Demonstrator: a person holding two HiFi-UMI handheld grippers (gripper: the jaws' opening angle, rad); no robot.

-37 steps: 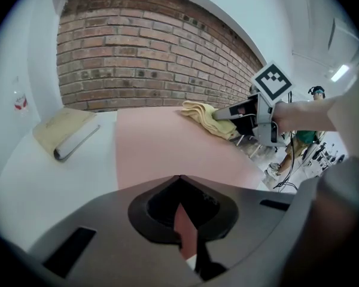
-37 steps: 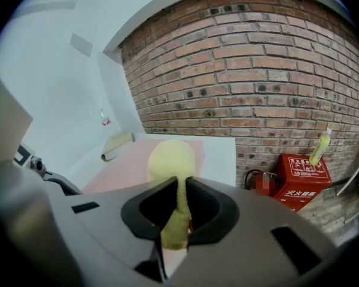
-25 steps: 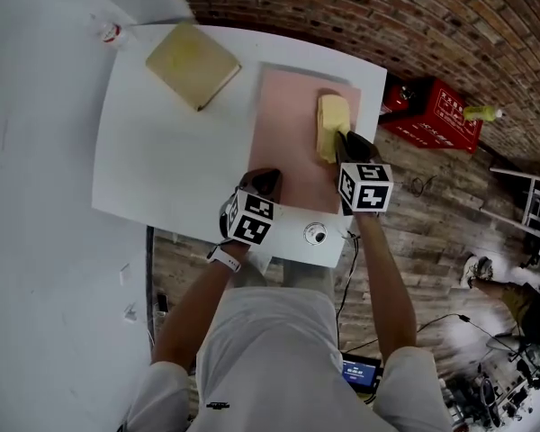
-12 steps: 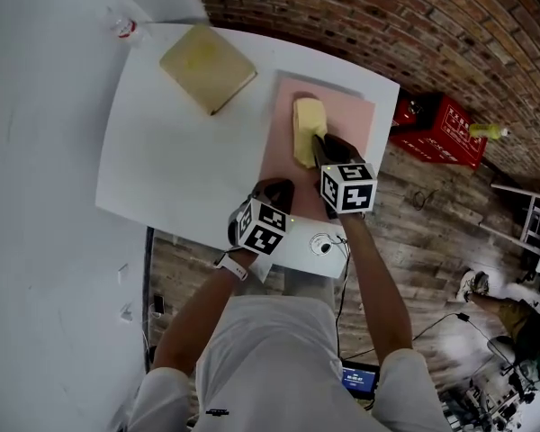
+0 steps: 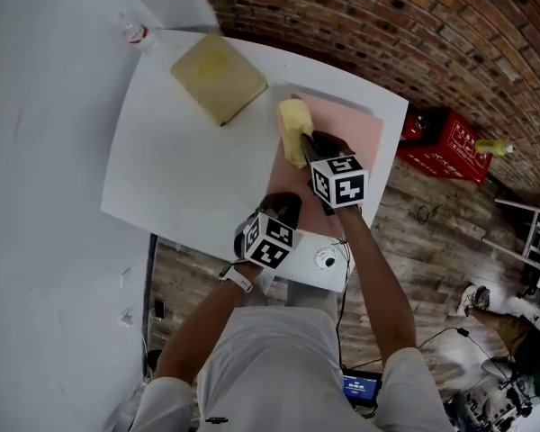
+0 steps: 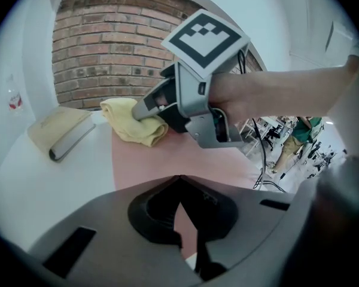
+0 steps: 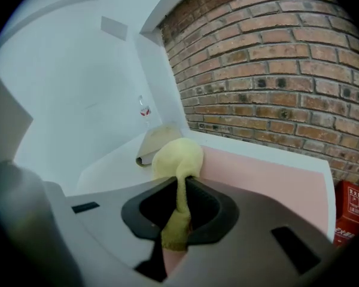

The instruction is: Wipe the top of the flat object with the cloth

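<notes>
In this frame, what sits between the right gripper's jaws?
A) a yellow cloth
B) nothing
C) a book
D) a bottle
A: the right gripper view shows the right gripper with its jaws closed on a yellow cloth, which bunches up ahead of them on the pink mat.

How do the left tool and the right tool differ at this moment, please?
The right tool is shut on the yellow cloth; the left tool is shut on nothing. The right tool is at the far-left corner of the pink mat; the left tool is at its near edge. Both have their jaws together, over the mat.
</notes>
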